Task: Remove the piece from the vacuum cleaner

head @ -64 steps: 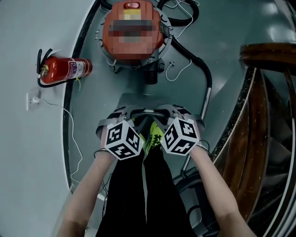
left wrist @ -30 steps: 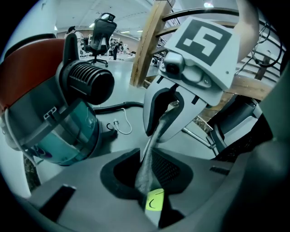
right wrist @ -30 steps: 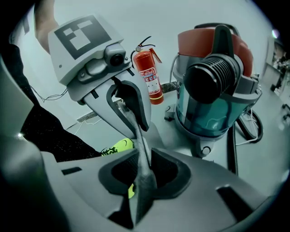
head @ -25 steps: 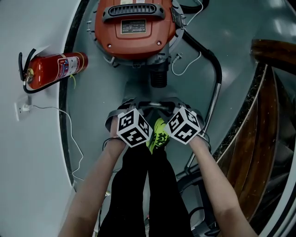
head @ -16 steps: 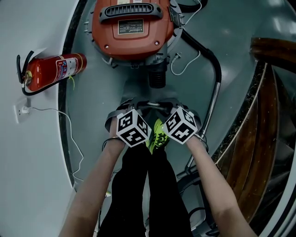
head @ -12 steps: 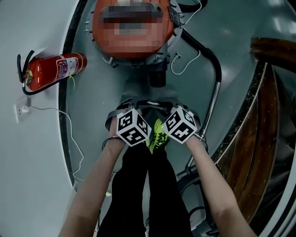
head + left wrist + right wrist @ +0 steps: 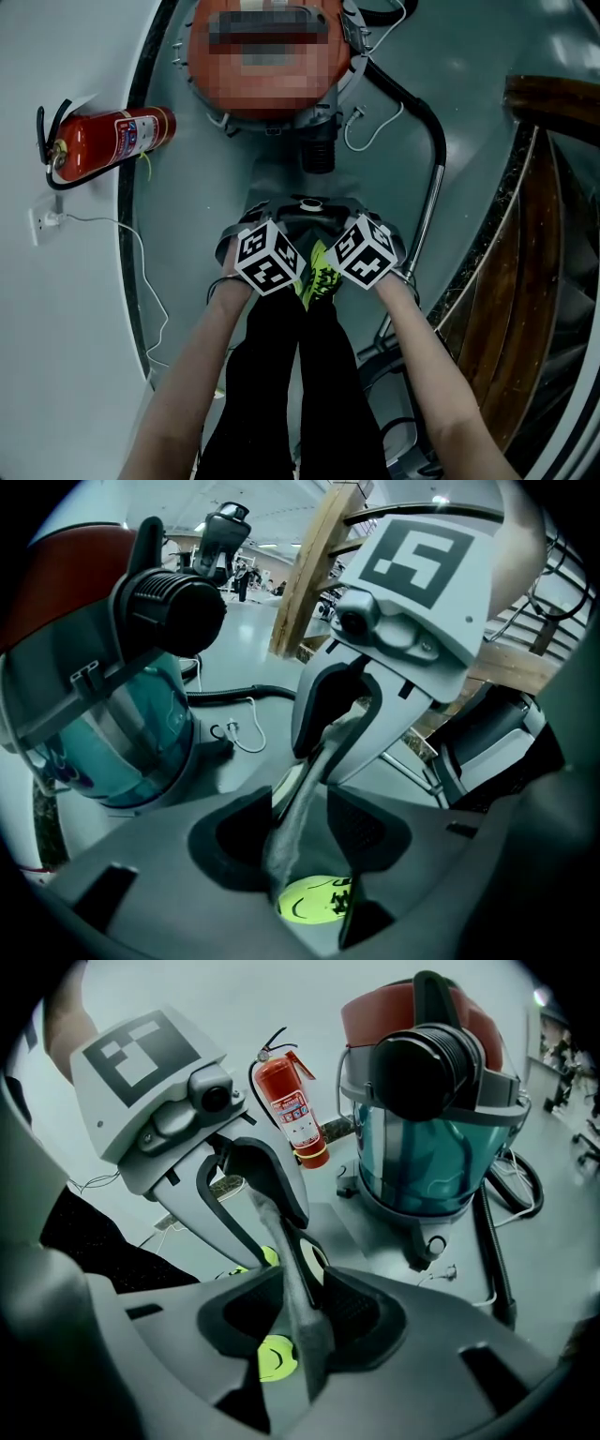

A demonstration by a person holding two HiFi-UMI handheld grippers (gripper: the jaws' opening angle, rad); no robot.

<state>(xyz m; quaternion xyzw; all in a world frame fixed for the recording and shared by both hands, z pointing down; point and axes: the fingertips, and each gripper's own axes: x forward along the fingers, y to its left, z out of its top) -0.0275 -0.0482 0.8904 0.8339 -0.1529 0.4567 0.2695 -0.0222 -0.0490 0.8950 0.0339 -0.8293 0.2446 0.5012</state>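
Note:
The orange-topped vacuum cleaner (image 7: 208,58) with its teal canister (image 7: 122,733) (image 7: 431,1157) stands on the floor ahead of me. A thin grey flat piece (image 7: 281,187) hangs edge-on between both grippers, with a white round spot (image 7: 309,204) near its top. My left gripper (image 7: 262,212) (image 7: 314,832) and right gripper (image 7: 349,210) (image 7: 300,1316) face each other across it. Both sets of jaws have just been opening. The piece (image 7: 295,822) (image 7: 300,1288) still runs between them, with a gap showing beside it.
A red fire extinguisher (image 7: 108,141) (image 7: 291,1110) lies against the wall at the left, near a socket (image 7: 47,223) and a white cable. The black hose (image 7: 427,131) curves to the right. A wooden stair (image 7: 544,234) is at the right. My yellow-green shoes (image 7: 319,272) are below the grippers.
The view first shifted closer to the vacuum cleaner, then held. Both grippers stayed in place. A white round spot on the piece has come into view between them.

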